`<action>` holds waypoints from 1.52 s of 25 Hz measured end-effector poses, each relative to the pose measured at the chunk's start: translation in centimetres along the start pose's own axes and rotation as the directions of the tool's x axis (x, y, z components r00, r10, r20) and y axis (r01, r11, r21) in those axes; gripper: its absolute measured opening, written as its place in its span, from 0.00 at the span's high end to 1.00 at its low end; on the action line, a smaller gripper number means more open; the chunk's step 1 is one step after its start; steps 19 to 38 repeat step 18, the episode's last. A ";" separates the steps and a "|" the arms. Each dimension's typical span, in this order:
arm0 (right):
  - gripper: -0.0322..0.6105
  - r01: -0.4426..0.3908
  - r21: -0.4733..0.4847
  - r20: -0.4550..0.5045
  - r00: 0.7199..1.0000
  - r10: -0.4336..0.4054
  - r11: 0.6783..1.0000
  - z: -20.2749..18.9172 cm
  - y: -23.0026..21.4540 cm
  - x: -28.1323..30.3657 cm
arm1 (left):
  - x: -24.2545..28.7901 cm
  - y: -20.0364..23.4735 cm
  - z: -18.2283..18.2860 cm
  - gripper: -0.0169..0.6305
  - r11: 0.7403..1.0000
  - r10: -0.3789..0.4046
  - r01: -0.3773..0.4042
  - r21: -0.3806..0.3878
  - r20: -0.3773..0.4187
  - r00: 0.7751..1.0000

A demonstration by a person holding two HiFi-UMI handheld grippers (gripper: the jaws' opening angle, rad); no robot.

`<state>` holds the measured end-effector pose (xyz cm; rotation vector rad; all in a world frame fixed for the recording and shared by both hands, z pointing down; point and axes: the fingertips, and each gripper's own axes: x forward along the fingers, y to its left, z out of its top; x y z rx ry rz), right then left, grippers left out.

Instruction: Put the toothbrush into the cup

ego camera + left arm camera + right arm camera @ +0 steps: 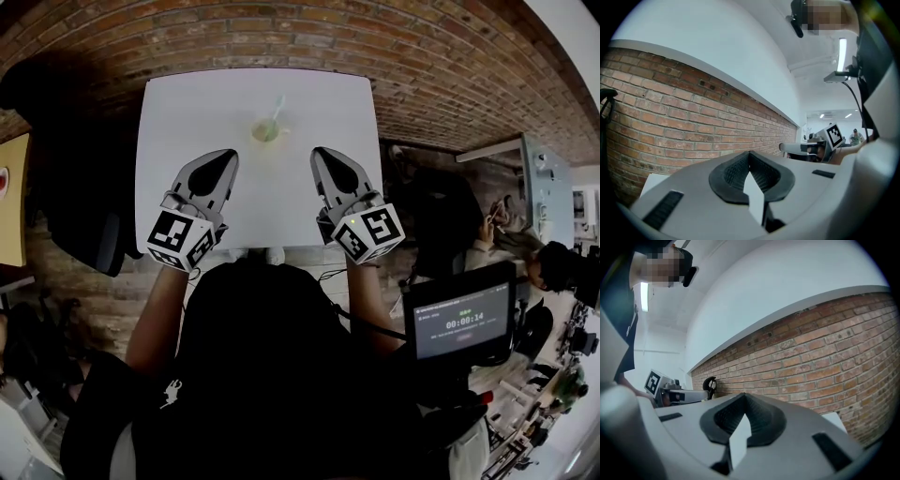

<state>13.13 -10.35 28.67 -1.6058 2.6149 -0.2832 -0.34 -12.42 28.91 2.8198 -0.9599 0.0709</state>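
Observation:
On the white table, in the head view, a small pale green cup stands near the far middle. A light toothbrush stands in it, leaning toward the far right. My left gripper is shut and empty over the table's near left, a good way short of the cup. My right gripper mirrors it on the near right, also shut with nothing held. Both gripper views point up at the brick wall and ceiling. The left gripper and the right gripper show their jaws closed together. Neither view shows the cup.
A brick wall runs behind the table. A dark chair stands at the table's left, with a wooden tabletop beyond it. At the right are a screen with a timer and cluttered desks with people.

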 end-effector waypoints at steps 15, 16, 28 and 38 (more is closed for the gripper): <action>0.95 0.003 -0.028 -0.004 1.000 -0.003 1.000 -0.8 -1.2 1.1 | 1.0 1.0 -0.8 0.97 1.000 0.009 -0.009 -0.001 0.013 1.000; 0.95 0.002 -0.029 -0.005 1.000 -0.002 1.000 -0.8 -1.3 1.1 | 1.0 1.0 -0.8 0.97 1.000 0.010 -0.010 0.001 0.013 1.000; 0.95 0.001 -0.032 -0.008 1.000 -0.001 0.999 -0.9 -1.5 1.1 | 1.2 1.0 -0.8 0.97 1.000 0.012 -0.012 0.004 0.013 1.000; 0.95 0.001 -0.032 -0.008 1.000 -0.001 0.999 -0.9 -1.5 1.1 | 1.2 1.0 -0.8 0.97 1.000 0.012 -0.012 0.004 0.013 1.000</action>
